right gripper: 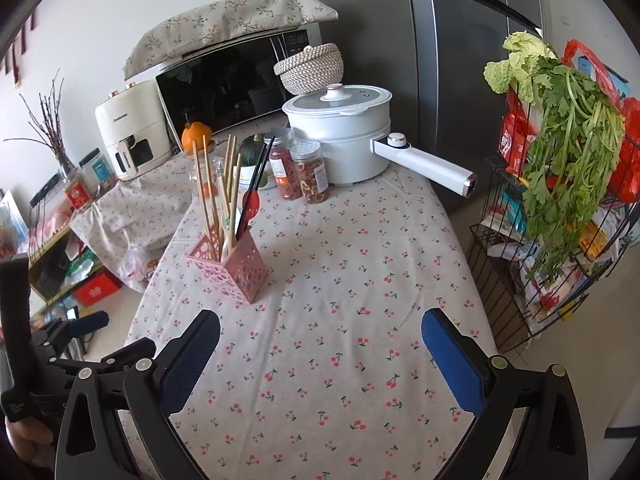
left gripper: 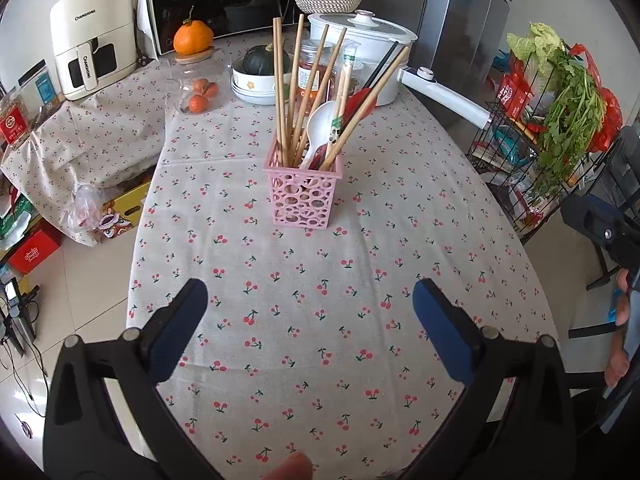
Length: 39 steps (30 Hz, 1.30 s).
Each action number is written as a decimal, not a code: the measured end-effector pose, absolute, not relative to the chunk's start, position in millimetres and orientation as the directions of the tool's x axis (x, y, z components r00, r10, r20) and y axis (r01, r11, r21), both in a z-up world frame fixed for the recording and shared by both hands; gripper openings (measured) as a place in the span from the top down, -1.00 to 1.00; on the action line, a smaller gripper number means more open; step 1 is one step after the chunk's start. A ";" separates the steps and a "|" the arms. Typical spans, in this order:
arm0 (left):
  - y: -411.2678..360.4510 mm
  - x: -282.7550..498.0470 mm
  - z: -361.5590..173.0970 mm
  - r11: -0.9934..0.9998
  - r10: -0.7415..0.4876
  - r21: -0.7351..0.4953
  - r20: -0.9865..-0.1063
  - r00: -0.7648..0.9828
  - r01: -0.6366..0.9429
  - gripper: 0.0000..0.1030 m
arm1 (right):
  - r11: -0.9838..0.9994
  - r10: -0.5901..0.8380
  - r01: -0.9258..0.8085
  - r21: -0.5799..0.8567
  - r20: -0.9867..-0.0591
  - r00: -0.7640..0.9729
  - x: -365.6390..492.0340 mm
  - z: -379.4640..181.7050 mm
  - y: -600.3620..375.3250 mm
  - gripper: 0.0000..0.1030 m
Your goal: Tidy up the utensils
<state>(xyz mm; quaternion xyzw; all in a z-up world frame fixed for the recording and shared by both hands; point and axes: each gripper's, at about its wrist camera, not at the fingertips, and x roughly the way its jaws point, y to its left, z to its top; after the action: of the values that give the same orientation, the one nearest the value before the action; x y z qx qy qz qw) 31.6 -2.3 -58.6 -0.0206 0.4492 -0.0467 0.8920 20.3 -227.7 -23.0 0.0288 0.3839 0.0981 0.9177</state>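
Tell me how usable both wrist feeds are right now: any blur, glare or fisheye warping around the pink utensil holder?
Left wrist: sharp, even daylight; the pink holder sits central, little warped, chopsticks crisp; the table edges bow and the corners go black. Right wrist: equally sharp; the holder sits left of centre, leaning slightly; reflections on the microwave door, none on the tablecloth.

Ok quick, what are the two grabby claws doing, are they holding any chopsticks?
Left gripper: open, holding nothing.
Right gripper: open, holding nothing.
The chopsticks stand in the pink holder.
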 end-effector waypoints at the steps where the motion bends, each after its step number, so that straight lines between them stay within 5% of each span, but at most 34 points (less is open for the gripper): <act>1: -3.7 30.6 -58.5 0.995 -0.098 -0.076 -0.796 0.598 0.061 -0.98 | 0.981 0.192 -0.151 0.120 -0.691 0.697 15.8 -24.4 -228.1 -0.99; 39: -0.2 21.1 -54.5 1.000 -0.023 -0.031 -0.749 0.662 0.000 -0.98 | 0.986 0.157 -0.153 0.066 -0.688 0.709 12.7 -41.9 -213.9 -0.99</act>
<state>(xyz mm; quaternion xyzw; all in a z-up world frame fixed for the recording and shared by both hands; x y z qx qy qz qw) 21.1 -0.2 -54.5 -0.0140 0.4112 -0.0062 0.9114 12.7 -213.9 -41.9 0.0021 0.3722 0.0838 0.9244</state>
